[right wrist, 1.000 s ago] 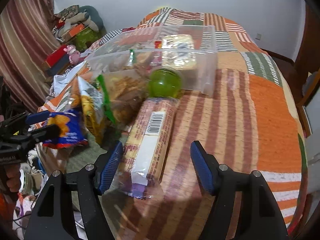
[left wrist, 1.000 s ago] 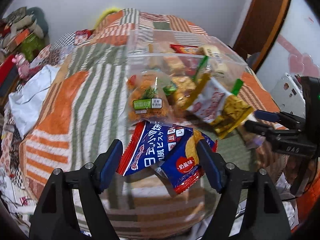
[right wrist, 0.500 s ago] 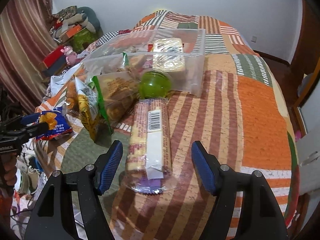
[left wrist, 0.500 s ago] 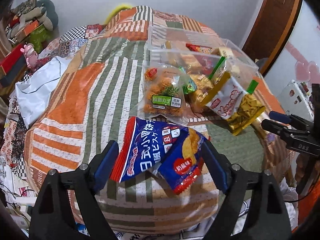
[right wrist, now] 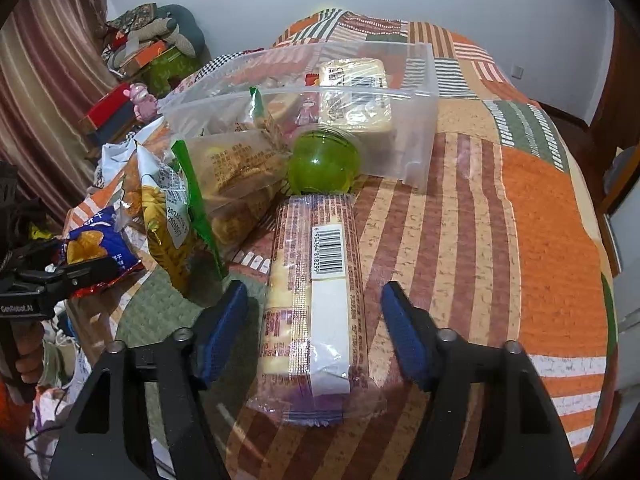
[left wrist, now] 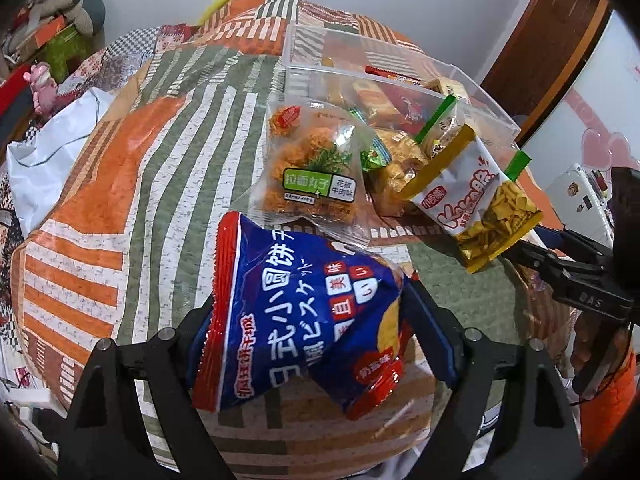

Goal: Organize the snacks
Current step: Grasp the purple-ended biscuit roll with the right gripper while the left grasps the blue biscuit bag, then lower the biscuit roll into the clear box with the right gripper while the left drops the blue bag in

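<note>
The left gripper (left wrist: 308, 320) is seen with its jaws spread about the blue biscuit packet (left wrist: 304, 320); whether the pads press on the wrapper cannot be told, since the packet covers both of them. Against the frames from a second ago, this packet now fills far more of the left wrist view, so the gripper is judged to have been lowered onto it. The right gripper (right wrist: 312, 320) is set astride the long wrapped biscuit roll (right wrist: 316, 304), which lies on the striped quilt (right wrist: 540, 208). Its jaws have just been closing, with the roll between them, yet a gap is visible on each side of the wrapper and no grip is made. The clear storage bin (right wrist: 416, 120) stands at twelve o'clock from the roll, with the green round container (right wrist: 324, 160) between them. In the left view an orange noodle-snack packet (left wrist: 312, 168) lies at twelve o'clock from the blue packet, and a yellow crisp bag (left wrist: 480, 208) at two o'clock. Both pick-ups are judged imminent; transfer to the bin is not yet begun.
</note>
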